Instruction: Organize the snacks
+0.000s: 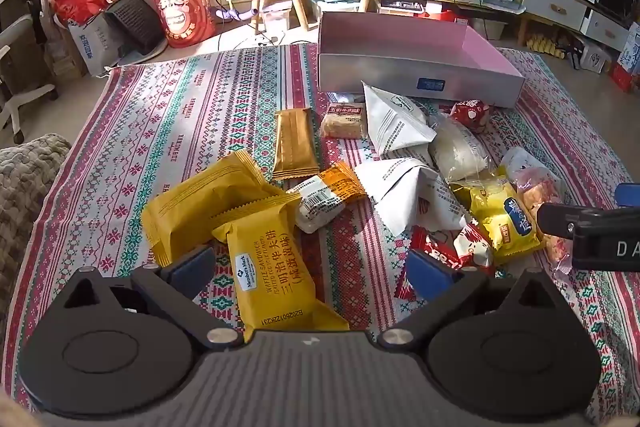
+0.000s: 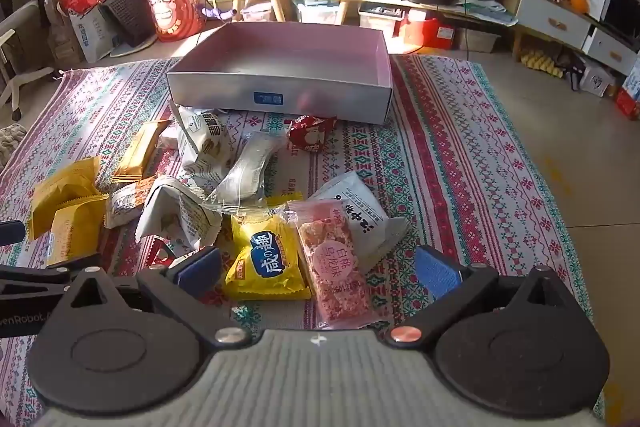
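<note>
Several snack packets lie in a heap on a patterned cloth point(image 1: 168, 131). My left gripper point(image 1: 310, 269) is open and low over a yellow waffle sandwich packet point(image 1: 276, 275) that lies between its jaws, untouched. My right gripper point(image 2: 318, 269) is open over a yellow biscuit packet point(image 2: 266, 263) and a pink rice-cake packet point(image 2: 336, 267). An open box with a pink inside point(image 2: 280, 93) stands behind the heap and holds nothing; it also shows in the left wrist view point(image 1: 420, 75). The right gripper shows at the right edge of the left wrist view point(image 1: 592, 235).
White triangular packets point(image 1: 394, 123), a red packet point(image 2: 310, 133), a gold bar packet point(image 1: 294, 143) and a clear packet point(image 2: 250, 167) lie between grippers and box. Bare floor point(image 2: 568, 131) lies right of the cloth. Cabinets, bags and a red drum stand behind.
</note>
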`<state>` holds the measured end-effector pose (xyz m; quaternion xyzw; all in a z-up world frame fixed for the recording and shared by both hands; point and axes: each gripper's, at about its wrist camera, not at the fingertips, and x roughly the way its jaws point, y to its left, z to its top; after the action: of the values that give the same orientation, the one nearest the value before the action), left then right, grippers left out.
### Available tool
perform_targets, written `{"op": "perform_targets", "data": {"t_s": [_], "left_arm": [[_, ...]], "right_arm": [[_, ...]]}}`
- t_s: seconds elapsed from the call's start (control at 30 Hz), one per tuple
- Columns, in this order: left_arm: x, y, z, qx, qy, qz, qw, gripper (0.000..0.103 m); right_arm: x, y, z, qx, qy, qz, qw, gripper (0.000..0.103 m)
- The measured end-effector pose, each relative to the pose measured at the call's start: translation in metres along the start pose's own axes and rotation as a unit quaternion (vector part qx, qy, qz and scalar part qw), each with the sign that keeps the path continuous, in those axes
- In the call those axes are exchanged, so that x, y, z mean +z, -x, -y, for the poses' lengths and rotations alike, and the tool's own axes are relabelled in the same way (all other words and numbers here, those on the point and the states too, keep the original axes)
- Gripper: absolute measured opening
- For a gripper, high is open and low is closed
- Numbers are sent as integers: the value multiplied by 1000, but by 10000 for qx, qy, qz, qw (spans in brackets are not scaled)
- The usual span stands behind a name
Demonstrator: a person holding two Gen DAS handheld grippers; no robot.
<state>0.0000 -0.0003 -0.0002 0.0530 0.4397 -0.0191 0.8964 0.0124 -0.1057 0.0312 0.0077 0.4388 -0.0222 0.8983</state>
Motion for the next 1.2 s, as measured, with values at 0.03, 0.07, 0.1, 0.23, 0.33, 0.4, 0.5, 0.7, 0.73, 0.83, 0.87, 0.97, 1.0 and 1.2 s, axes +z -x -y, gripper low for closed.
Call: {"op": "perform_targets", "data": {"t_s": [0.03,0.07,0.1,0.23,0.33,0.4,0.5,0.7,0.73,0.83,0.87,0.97,1.0,1.2], "left_arm": [[0,0,0,0,-1,16,10000,103],[0,0,0,-5,8,10,10000,103],[0,0,0,-7,20,6,10000,103],[2,0,0,-22,64,-3,10000,103],[3,-1,0,-30,104,-19,9999,103],[2,2,0,-34,69,14,10000,103],[0,3,1,-33,50,38,10000,103],[0,1,0,-55,71,36,10000,103],[0,1,0,-52,73,37,10000,103],[0,1,-1,-54,72,39,10000,103],[0,2,-1,-55,76,39,9999,103],[0,1,0,-58,67,36,10000,103],[0,1,-1,-58,70,34,10000,103],[-1,1,-1,-75,91,10,9999,103]], "right_arm": [[0,0,1,-4,1,18,10000,102],[0,-1,2,-1,2,28,10000,102],[0,-3,4,3,-1,31,10000,102],[-1,2,-2,-73,61,138,9999,103],[-1,2,-2,-63,77,103,9999,102],[-1,2,-5,-68,98,92,9999,102],[-2,1,-5,-36,126,86,9999,102],[-3,-1,-8,-44,183,41,9998,102],[-3,-2,-7,-40,185,40,9998,102],[-3,-2,-7,-40,181,43,9998,103],[-3,-2,-7,-43,181,41,9998,103],[-4,-1,-8,-45,185,36,9998,103],[-4,-1,-8,-44,187,33,9998,103],[-4,-1,-7,-42,193,36,9998,102]]}}
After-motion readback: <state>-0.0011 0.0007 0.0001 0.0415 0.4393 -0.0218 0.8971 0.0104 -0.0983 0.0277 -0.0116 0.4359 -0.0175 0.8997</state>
